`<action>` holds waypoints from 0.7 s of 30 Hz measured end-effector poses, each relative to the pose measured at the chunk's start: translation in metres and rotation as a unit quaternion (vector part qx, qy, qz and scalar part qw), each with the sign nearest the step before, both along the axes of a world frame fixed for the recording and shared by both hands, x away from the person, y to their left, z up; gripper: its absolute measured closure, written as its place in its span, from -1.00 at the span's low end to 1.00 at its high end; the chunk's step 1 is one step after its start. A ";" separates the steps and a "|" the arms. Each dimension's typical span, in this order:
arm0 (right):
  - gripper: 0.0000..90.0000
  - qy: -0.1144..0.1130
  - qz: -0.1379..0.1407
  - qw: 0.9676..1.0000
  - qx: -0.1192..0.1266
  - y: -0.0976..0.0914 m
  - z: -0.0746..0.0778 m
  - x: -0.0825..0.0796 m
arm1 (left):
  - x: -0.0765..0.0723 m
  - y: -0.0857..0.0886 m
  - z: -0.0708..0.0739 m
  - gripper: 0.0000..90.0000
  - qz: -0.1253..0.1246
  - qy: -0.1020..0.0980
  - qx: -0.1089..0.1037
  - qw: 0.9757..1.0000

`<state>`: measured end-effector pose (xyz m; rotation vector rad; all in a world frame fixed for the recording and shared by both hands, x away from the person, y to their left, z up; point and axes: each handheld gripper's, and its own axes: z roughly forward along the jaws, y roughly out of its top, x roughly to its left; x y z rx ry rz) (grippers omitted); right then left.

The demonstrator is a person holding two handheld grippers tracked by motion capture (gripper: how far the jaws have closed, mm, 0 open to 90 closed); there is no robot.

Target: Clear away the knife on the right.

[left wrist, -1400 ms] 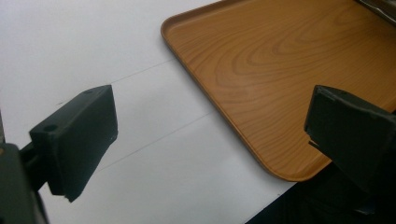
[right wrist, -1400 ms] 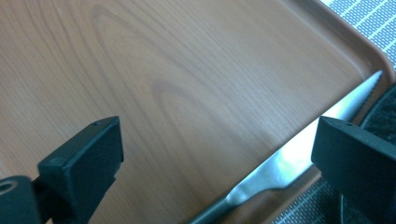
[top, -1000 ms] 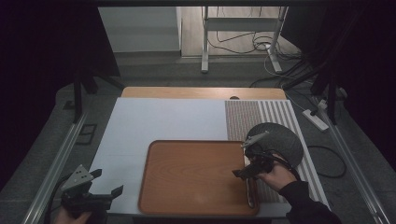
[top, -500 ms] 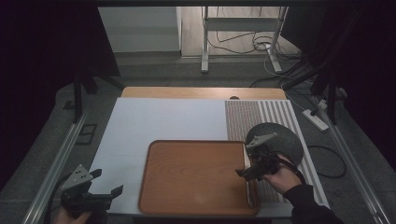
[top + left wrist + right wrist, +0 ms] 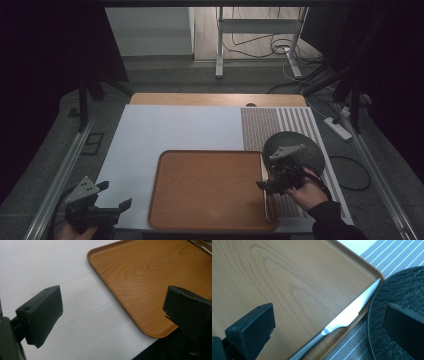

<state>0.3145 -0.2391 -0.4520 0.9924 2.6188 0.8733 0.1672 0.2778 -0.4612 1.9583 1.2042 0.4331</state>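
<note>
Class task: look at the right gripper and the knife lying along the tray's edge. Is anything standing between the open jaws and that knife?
Nothing visible does. The right gripper is open, and the knife lies bare between its jaws along the rim of the wooden tray. The dark plate sits beside the knife, not over it.

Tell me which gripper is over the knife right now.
The right gripper, jaws open above the knife that lies along the wooden tray's right rim beside the dark plate. The left gripper hovers over the white mat, off the tray.

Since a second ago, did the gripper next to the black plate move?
Yes, a little. The right gripper slid toward the person along the wooden tray's right rim, farther from the black plate. Its jaws stand open over the knife.
</note>
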 end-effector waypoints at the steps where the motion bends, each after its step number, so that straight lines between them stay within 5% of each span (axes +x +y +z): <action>1: -1.00 0.000 -0.002 1.000 -0.001 -0.001 0.000 -0.001 | 0.000 0.000 0.000 -0.92 0.000 0.000 0.000 1.000; 21: -1.00 -0.009 -0.031 0.999 0.005 -0.019 0.004 -0.014 | 0.000 -0.001 0.000 -0.92 -0.001 0.002 0.002 1.000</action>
